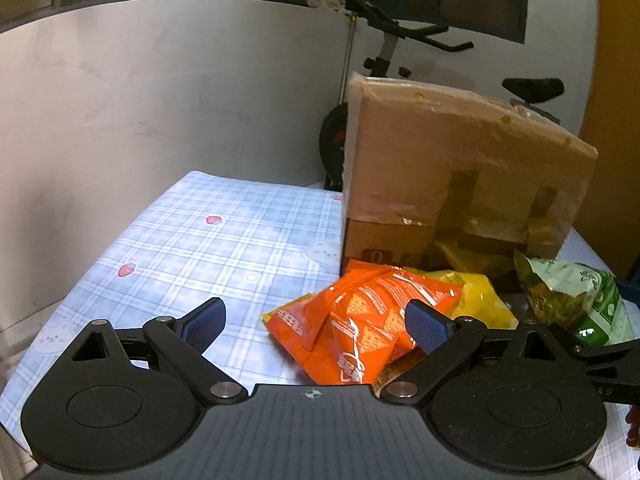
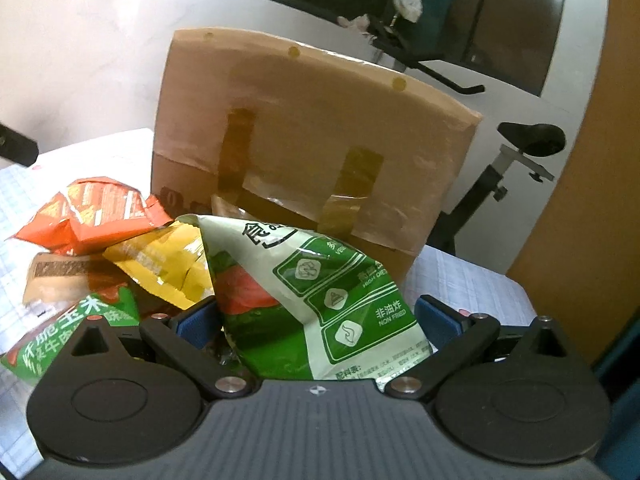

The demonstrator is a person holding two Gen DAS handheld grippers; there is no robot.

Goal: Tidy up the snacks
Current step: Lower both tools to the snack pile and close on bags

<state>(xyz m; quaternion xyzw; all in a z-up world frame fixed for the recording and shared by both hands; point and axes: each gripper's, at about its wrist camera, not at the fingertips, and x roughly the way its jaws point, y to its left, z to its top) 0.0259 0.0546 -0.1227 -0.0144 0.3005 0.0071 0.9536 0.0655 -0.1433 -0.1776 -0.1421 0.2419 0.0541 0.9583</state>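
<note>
Right gripper (image 2: pixel 316 320): jaws spread wide, the green-and-white snack bag (image 2: pixel 320 300) standing between the blue pads. The left pad looks to touch the bag's edge; the right pad stands just apart from it, so no firm clamp is seen. The bag's lower end dips toward the gripper body.

Left gripper (image 1: pixel 316 322): jaws wide, nothing held. The orange snack bag (image 1: pixel 360 320) lies on the cloth between the fingers and toward the right one, whose pad overlaps the bag's right edge in this view; contact cannot be told.

Just behind the orange bag lies a yellow snack bag (image 1: pixel 476 300), partly under it. To the right, the green-and-white bag again, with part of the right gripper showing at that edge.

Right wrist view, lower left: a second green bag (image 2: pixel 80 320) and a brown packet (image 2: pixel 60 276) beside the pile.

Behind the pile: a taped cardboard box (image 1: pixel 460 172), upright on the blue plaid tablecloth (image 1: pixel 200 248), snacks resting at its base.

Farthest: an exercise bike (image 1: pixel 400 48) against the pale wall.
</note>
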